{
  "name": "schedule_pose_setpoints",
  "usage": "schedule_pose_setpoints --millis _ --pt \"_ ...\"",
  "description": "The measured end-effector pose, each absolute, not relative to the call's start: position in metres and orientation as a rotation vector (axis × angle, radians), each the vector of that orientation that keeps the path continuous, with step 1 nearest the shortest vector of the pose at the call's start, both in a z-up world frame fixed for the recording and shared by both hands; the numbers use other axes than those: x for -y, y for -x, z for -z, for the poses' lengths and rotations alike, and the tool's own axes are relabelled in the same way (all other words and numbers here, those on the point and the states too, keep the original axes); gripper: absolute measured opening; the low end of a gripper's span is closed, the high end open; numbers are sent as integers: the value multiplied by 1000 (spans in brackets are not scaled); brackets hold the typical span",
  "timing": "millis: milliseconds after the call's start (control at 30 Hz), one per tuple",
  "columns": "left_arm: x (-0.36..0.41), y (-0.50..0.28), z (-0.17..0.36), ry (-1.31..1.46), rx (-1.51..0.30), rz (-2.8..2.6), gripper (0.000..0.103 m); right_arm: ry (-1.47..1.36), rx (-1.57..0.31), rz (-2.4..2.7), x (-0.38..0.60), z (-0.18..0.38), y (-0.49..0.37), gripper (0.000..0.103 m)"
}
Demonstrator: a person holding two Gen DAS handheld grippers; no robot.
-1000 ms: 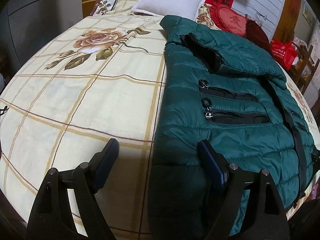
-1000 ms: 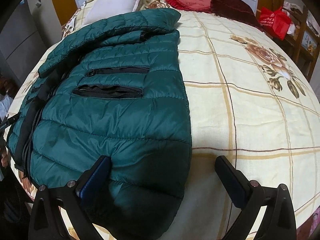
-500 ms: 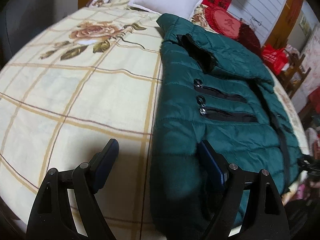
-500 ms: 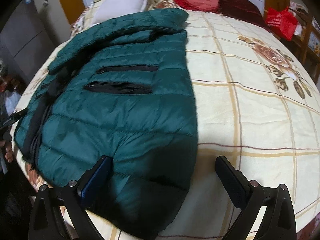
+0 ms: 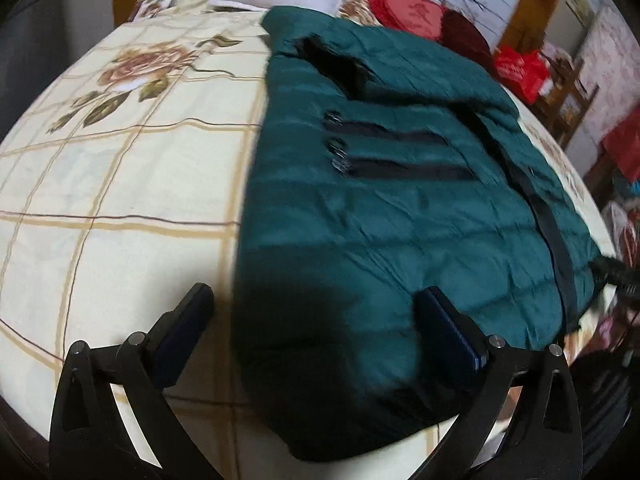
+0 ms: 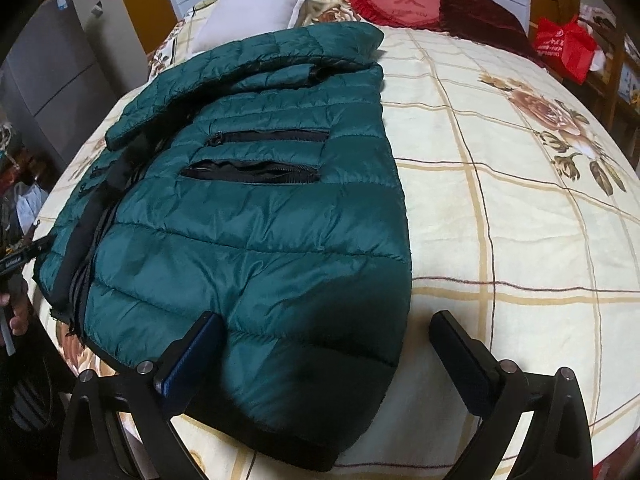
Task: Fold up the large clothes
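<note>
A dark green quilted jacket [image 5: 400, 208] is laid flat on a bed covered by a cream checked bedspread [image 5: 120, 184] printed with roses. In the left wrist view the jacket fills the centre and right of the frame, its hem at the bottom and its collar toward the upper middle; two black zipped pockets [image 5: 396, 152] are seen across its middle, though the picture is somewhat blurred. In the right wrist view the same jacket [image 6: 248, 232] occupies the left and centre, with the bare bedspread [image 6: 520, 216] to the right.

The left gripper [image 5: 316, 320] is held low over the hem, its jaws spread wide after having just been opening; the hem's left edge lies in the gap, yet no pad is seen pressing on the fabric. The right gripper [image 6: 326, 344] is likewise held with its jaws wide apart, the hem's right corner between them, unclamped.

At the top of the right wrist view a white pillow [image 6: 256, 8], a red heart-shaped cushion [image 6: 400, 0] and a red bag [image 6: 564, 48] are seen. Part of a hand [image 6: 16, 312] shows at the left edge.
</note>
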State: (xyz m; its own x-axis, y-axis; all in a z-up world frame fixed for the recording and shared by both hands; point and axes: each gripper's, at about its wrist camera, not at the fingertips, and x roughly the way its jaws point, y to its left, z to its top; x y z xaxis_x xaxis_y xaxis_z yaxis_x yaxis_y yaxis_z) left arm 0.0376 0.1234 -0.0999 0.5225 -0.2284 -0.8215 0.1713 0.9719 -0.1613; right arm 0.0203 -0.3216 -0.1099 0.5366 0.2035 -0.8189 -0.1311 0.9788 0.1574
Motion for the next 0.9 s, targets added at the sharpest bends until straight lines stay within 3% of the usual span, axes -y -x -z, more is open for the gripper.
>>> schedule_pose_setpoints --millis 200,333,600,900 --pt "-118 -23 100 78 -969 323 102 -218 -945 -348 343 107 1 102" --pt "-118 -29 98 98 -960 338 97 -294 -928 -466 344 107 1 76" --pt "-124 -33 96 121 -952 348 76 -397 -927 -494 337 109 -19 73" --pt "-125 -36 96 156 -938 364 76 -352 -936 -507 322 109 -20 73"
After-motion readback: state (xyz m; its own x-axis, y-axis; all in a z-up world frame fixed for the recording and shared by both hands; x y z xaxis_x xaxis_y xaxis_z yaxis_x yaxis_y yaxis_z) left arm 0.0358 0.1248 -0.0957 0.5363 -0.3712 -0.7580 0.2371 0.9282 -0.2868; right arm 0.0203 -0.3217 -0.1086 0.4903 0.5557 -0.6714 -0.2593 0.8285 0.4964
